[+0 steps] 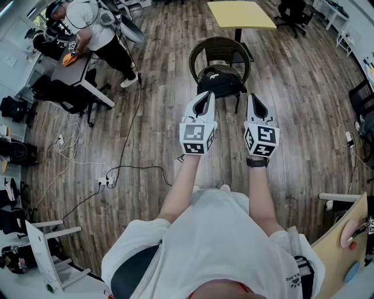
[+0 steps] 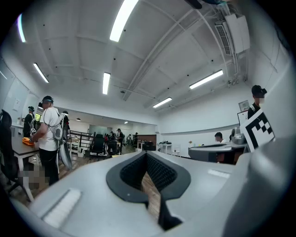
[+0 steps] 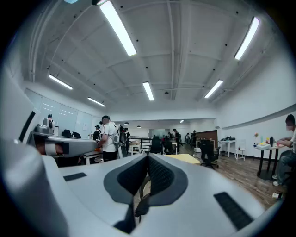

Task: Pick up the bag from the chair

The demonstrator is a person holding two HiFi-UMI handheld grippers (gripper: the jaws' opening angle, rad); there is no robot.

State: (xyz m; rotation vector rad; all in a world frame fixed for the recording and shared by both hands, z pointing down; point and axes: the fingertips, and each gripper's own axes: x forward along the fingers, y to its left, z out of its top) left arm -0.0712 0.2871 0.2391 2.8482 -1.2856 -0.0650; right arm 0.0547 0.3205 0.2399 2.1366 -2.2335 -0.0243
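Left tool [image 1: 208, 94] and right tool [image 1: 253, 99] both closed, empty. Bag [image 1: 219, 82] ahead on surface [image 1: 221, 42]. Risk: arriving unopened, tools shove bag off.

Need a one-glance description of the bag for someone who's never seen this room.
Find the yellow table at the top of the head view; directly in front of it stands a round-backed dark wicker chair. The bag lies on its seat, the only thing on it: soft black fabric with a small white mark on top, against the chair's woven brown.
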